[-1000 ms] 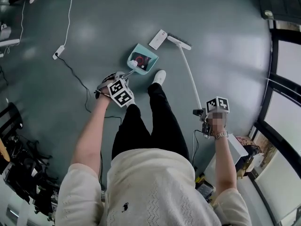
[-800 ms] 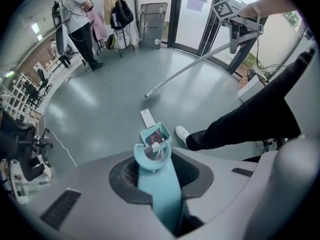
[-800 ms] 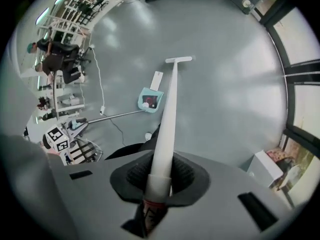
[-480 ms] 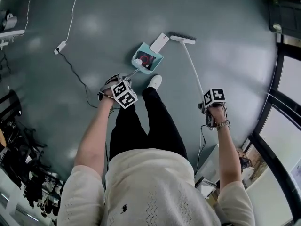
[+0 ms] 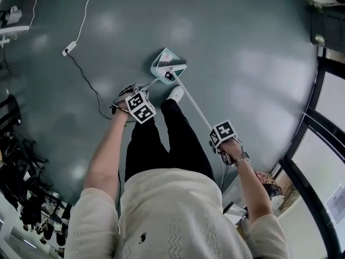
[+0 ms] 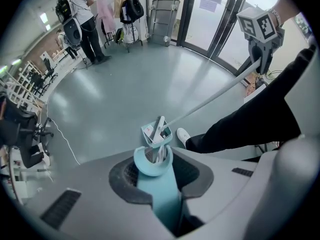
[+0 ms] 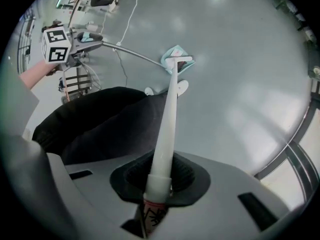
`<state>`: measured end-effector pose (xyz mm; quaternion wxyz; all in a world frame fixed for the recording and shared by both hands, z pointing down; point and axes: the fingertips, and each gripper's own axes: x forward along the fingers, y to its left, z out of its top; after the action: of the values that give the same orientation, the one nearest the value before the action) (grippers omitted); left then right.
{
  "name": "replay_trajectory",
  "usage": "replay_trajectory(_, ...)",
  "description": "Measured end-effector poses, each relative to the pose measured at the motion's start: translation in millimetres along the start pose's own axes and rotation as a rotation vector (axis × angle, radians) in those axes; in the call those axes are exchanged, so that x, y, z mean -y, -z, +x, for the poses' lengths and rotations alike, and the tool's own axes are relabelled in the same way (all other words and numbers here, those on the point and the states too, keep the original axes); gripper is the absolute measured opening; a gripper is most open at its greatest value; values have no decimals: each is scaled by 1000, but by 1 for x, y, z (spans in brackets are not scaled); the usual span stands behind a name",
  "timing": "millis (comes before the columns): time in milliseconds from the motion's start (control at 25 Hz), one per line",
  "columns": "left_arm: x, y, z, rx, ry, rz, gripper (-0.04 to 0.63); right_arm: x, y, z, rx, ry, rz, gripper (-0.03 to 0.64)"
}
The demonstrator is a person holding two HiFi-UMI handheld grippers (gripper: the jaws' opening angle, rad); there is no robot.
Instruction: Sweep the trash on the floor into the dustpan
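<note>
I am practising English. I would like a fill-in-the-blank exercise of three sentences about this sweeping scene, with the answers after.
1. The left gripper is shut on the teal handle of the ____.
2. The jaws of the right gripper are shut on the white ____ of the broom.
3. The broom's head lies just ahead of the person's white ____.

Answers: dustpan; handle; shoe.

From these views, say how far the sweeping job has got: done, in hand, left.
Done: trash lies in the dustpan; no loose pieces show on the floor nearby. In hand: the left gripper clamps the dustpan's handle, the right gripper clamps the broom, its head at the pan's mouth. Left: probably just lifting the broom away.
</note>
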<state>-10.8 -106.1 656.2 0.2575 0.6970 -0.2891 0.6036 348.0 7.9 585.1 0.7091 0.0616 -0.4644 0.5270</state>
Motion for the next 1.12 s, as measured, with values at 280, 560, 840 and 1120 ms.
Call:
replay_trajectory(280, 4, 5, -4, 16, 4, -15, 94, -17, 13, 24, -66, -10, 32, 67)
replay_trajectory(560, 0, 2, -5, 14, -10, -10, 94, -33, 7, 27, -49, -53, 66, 67)
replay_trajectory(840, 1, 1, -4, 2, -9, -29, 94, -26, 0, 12, -4, -92, 99, 66)
replay_trajectory(1120, 1, 2, -4, -1, -12, -40, 94, -23, -3, 9, -1, -115, 103, 66)
